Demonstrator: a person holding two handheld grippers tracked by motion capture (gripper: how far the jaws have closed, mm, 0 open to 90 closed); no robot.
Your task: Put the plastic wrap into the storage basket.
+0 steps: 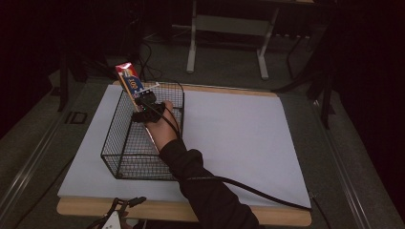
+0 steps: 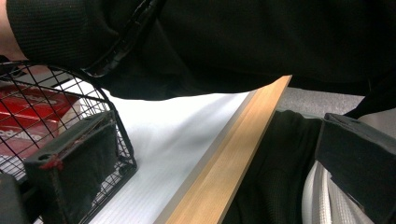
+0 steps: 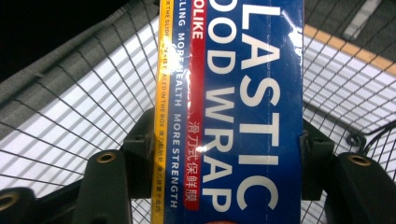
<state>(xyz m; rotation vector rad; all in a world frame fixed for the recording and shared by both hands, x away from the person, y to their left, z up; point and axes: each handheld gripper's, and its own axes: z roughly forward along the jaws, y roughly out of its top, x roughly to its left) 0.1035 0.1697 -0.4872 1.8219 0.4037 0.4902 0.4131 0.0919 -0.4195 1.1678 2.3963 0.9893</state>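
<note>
Plastic wrap box (image 1: 130, 79) half out of the wire basket (image 1: 125, 157)

Right gripper (image 1: 145, 106) jaws pinch it near the bench's (image 1: 239, 138) far-left corner; a low end could snag mesh. Left gripper (image 1: 117, 214) jaws spread at the near edge.

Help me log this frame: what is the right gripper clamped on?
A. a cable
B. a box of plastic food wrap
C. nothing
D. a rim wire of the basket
B: the right gripper has its jaws closed on both sides of the blue plastic wrap box, over the wire basket.

On the box (image 3: 233, 112) I read "LASTIC OOD WRAP", partly cut off, and "MORE HEALTH MORE STRENGTH" beside its yellow stripe, plus Chinese characters.
</note>
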